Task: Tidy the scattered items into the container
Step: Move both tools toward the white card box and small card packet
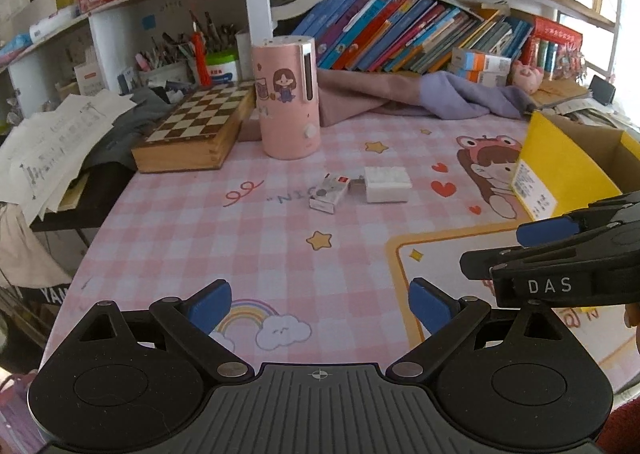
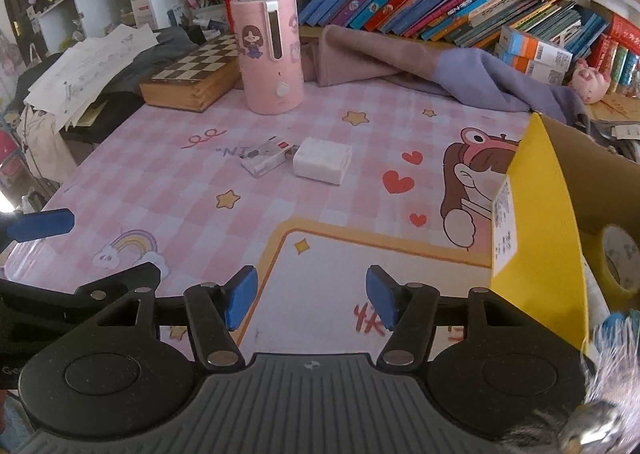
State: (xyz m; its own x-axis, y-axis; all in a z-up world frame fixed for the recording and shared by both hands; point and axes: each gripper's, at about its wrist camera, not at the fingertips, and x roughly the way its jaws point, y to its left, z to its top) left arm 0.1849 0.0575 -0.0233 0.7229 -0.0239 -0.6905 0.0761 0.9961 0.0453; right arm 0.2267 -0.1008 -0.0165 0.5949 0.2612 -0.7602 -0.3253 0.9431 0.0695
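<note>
**Caller:** Nearest your wrists, both claws hang over the checked pink table mat (image 1: 280, 254), tipped down at a fair slant. Your left gripper (image 1: 320, 308) has its blue pads spread wide with nothing between them, and your right gripper (image 2: 308, 298) is parted too, narrower and just as empty.

**Spotter:** So you're carrying nothing. The right one sits beside the yellow cardboard box (image 2: 536, 214), at its near wall (there's a roll of tape (image 2: 618, 260) already lying inside), which I'd judge to be the container.

**Caller:** Further out, mid-mat, the small printed packet (image 1: 330, 194) and the white block (image 1: 387, 184) lie touching, end to end, well apart from the box.

**Spotter:** Those look like your next pickups. Beyond them the pink canister (image 1: 288, 98) stands upright beside the chessboard case (image 1: 196, 130), probably no part of the scatter.
</note>
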